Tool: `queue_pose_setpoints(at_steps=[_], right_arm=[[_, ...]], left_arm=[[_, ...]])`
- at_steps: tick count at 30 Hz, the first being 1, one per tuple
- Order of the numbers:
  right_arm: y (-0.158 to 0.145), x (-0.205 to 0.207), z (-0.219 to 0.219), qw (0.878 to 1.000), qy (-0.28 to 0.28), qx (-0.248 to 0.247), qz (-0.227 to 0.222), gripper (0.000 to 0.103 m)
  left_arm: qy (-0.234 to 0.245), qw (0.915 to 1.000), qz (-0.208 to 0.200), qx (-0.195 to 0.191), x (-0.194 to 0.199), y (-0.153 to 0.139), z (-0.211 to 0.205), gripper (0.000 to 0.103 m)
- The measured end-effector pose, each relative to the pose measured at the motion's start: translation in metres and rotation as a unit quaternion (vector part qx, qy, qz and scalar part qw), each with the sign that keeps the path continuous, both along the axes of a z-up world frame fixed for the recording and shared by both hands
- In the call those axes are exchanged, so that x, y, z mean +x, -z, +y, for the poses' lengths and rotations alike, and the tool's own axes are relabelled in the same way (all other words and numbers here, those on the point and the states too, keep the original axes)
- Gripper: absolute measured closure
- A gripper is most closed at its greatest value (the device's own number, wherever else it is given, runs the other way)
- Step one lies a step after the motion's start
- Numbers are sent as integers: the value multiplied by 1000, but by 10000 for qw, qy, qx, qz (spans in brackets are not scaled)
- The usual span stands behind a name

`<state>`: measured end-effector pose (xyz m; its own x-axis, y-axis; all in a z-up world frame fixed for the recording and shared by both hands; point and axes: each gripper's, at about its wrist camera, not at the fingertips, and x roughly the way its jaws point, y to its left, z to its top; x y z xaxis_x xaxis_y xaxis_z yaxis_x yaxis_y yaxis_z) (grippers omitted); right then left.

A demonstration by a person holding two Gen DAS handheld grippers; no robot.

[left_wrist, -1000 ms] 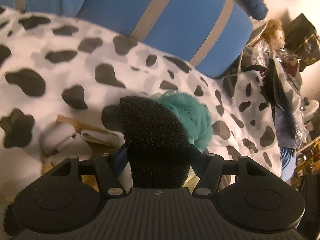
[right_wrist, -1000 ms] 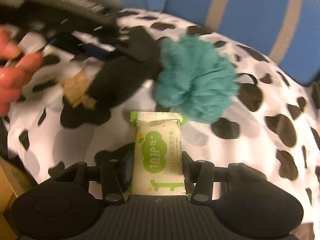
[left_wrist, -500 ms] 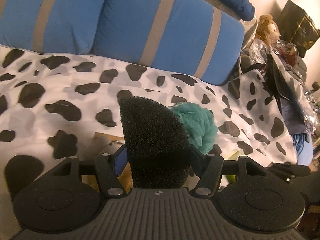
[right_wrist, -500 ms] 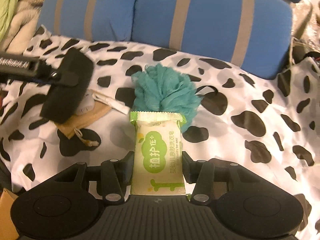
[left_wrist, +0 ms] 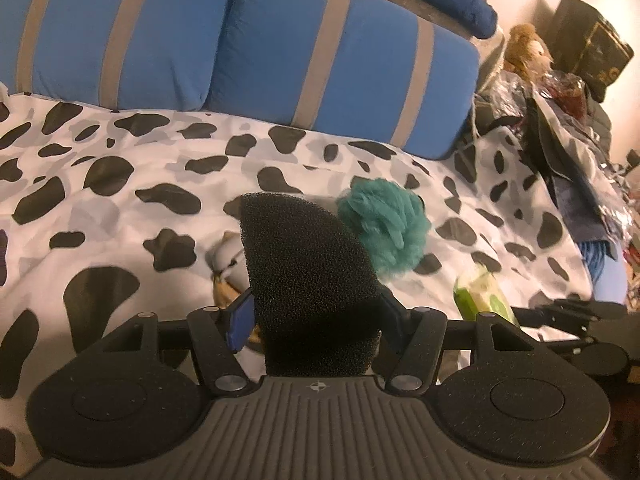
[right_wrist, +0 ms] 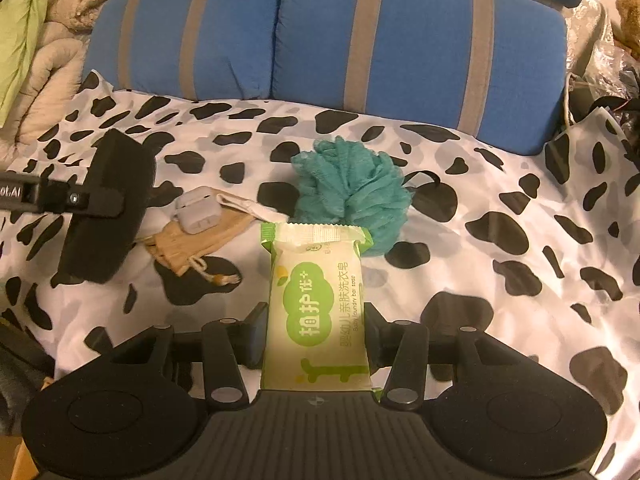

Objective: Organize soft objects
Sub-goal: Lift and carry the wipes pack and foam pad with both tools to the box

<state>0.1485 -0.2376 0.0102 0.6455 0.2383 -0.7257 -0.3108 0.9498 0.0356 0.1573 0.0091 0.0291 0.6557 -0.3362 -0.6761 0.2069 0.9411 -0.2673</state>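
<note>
Left gripper clamps a black porous foam sponge. Right gripper clamps a green-and-white wrapped soap bar, just before the teal mesh bath pouf.

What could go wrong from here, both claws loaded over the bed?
1. The left claw pinches only the base of the sponge; the foam could flex and slip out.
2. The soap pack in the right claw looks glossy, so it may slide.
3. The earbud case sits near the sponge; a low pass could knock it.

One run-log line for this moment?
left hand-held gripper: shut on black sponge | right hand-held gripper: shut on soap packet | teal loofah: on bedspread
</note>
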Motion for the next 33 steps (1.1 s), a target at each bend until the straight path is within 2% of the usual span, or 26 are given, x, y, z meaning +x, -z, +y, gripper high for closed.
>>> queue_pose_setpoints(at_steps=[13,27,33], right_arm=[[0,-45,18,9996,-56,117,251,52],[8,-92,29,9960,-135,285,832,52],[18,-106,33,9912,-179,278,1284,52]], left_arm=[[405,9985,330,187,-56,8,-9,42],[593,9901,1187,456,-96,29,-21,42],[634,9847,1510,601,-110,35,-27,42]])
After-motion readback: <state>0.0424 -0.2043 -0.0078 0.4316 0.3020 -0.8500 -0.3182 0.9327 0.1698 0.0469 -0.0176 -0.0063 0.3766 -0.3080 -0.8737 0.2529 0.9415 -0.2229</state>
